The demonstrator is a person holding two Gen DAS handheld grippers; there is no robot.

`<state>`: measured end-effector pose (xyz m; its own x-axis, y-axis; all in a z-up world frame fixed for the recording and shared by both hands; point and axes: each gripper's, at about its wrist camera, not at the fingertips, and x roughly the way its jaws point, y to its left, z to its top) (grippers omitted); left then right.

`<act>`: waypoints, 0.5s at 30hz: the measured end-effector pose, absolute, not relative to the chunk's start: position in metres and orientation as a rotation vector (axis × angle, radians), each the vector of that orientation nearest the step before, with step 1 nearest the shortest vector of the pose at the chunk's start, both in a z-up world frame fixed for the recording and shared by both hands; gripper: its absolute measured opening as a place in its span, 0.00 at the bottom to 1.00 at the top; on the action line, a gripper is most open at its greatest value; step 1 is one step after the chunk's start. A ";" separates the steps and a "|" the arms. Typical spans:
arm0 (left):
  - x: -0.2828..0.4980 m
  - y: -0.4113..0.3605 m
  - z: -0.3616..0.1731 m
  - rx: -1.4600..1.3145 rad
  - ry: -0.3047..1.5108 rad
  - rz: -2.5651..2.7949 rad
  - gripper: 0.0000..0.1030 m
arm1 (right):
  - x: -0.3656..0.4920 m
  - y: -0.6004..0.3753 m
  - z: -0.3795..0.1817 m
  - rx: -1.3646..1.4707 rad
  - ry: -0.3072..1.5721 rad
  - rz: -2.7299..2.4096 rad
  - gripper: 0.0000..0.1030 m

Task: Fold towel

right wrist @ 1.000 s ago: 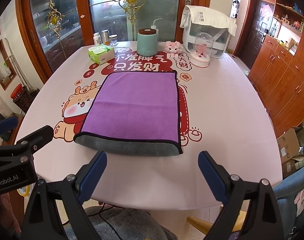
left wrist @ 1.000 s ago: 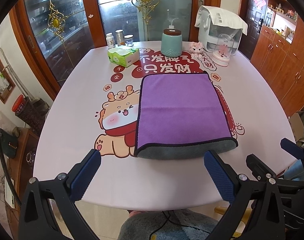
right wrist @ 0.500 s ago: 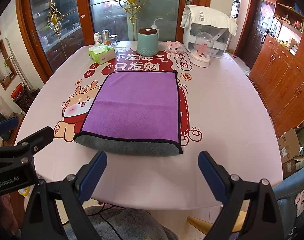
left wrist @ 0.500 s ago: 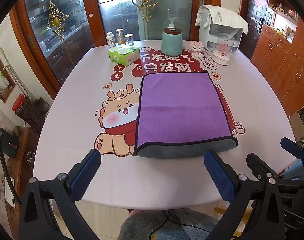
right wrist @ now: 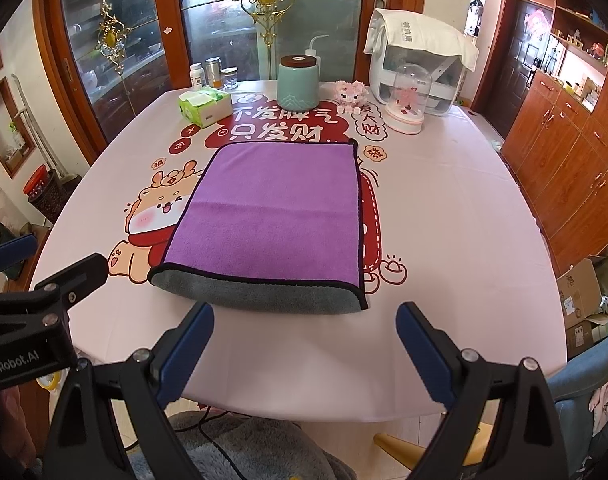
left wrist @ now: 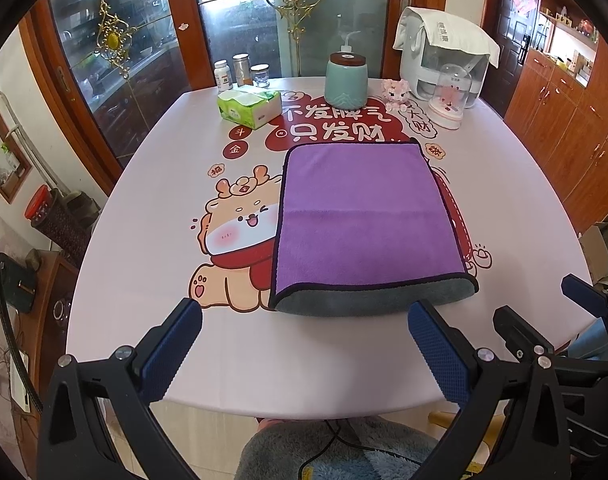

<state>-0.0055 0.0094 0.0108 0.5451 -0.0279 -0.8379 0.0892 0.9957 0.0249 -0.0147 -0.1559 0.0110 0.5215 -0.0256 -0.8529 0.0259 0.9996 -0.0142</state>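
Note:
A purple towel point(left wrist: 364, 216) with a grey underside lies folded flat in the middle of the table; its grey fold edge faces me. It also shows in the right wrist view point(right wrist: 275, 212). My left gripper point(left wrist: 304, 344) is open and empty, hovering over the table's near edge, short of the towel. My right gripper point(right wrist: 304, 344) is open and empty in the same way. The right gripper's tips point(left wrist: 544, 320) show at the right of the left wrist view; the left gripper's tips point(right wrist: 43, 276) show at the left of the right wrist view.
The pink printed table point(left wrist: 143, 208) carries a green tissue pack point(left wrist: 249, 108), three small jars point(left wrist: 239, 72), a teal canister point(left wrist: 346, 82), a pink toy point(left wrist: 394, 94), a glass dome point(left wrist: 450, 98) and a covered white appliance point(left wrist: 444, 52) at the back. Wooden cabinets point(right wrist: 576, 152) stand right.

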 end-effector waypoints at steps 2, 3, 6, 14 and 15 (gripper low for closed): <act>-0.005 0.009 0.011 0.067 0.992 -0.070 0.99 | -0.015 -0.156 0.011 0.001 1.022 -0.031 0.91; -0.005 0.010 0.010 0.068 0.992 -0.070 0.99 | -0.015 -0.156 0.011 0.002 1.022 -0.031 0.91; -0.005 0.010 0.011 0.068 0.995 -0.071 0.99 | -0.015 -0.153 0.010 0.002 1.025 -0.031 0.91; -0.005 0.011 0.011 0.069 0.995 -0.070 0.99 | -0.014 -0.154 0.010 0.002 1.026 -0.030 0.91; -0.005 0.010 0.011 0.068 0.995 -0.070 0.99 | -0.014 -0.154 0.010 0.003 1.025 -0.030 0.91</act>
<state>-0.0049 0.0102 0.0107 0.5430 -0.0275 -0.8393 0.0898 0.9956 0.0255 -0.0140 -0.1539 0.0098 0.5185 -0.0237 -0.8548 0.0262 0.9996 -0.0118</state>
